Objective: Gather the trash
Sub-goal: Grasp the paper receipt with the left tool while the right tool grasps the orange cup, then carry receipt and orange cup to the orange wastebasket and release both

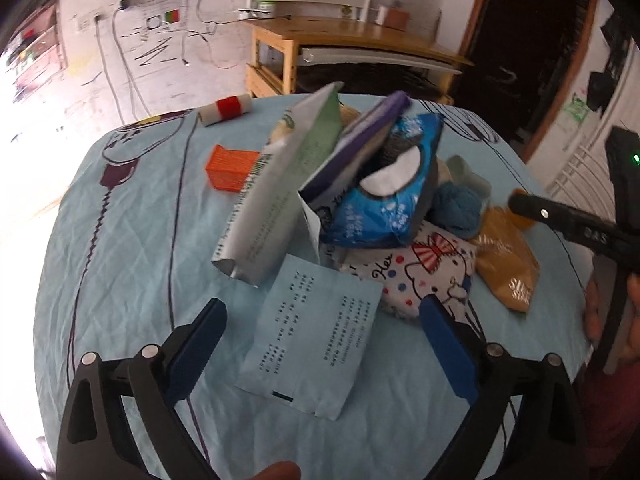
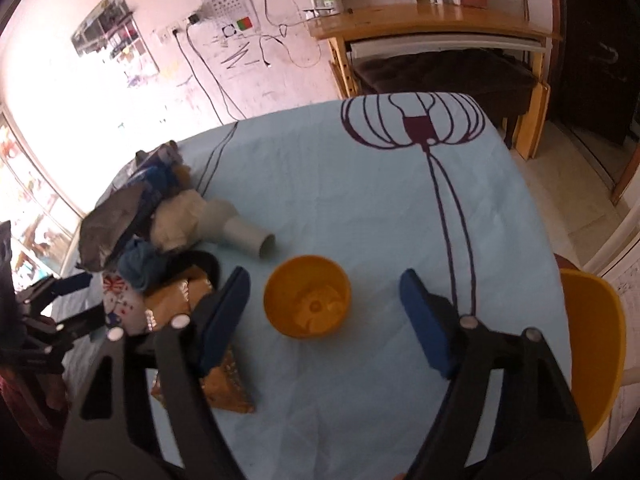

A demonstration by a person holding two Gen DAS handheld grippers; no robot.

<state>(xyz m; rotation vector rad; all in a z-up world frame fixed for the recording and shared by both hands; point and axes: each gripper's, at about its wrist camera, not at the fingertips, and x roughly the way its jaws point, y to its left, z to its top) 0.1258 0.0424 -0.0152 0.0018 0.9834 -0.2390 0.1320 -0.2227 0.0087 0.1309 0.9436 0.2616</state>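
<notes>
A heap of trash lies on the light blue tablecloth (image 1: 120,240): a white-green pouch (image 1: 276,192), a blue wet-wipe pack (image 1: 384,196), a purple box (image 1: 368,132), a cartoon-print tissue pack (image 1: 424,276), a gold wrapper (image 1: 508,264) and a flat blue printed packet (image 1: 316,336). My left gripper (image 1: 322,316) is open, with the blue packet between its fingers. My right gripper (image 2: 324,292) is open above an empty yellow cup (image 2: 308,296). The heap (image 2: 132,232) shows at the left of the right wrist view, with a grey tube (image 2: 244,236) beside it.
An orange ridged block (image 1: 230,170) and a white roll with a red band (image 1: 226,110) lie behind the heap. A wooden desk (image 1: 352,40) stands past the table. A yellow chair (image 2: 592,340) is at the table's right edge. The right gripper's body (image 1: 576,224) shows in the left wrist view.
</notes>
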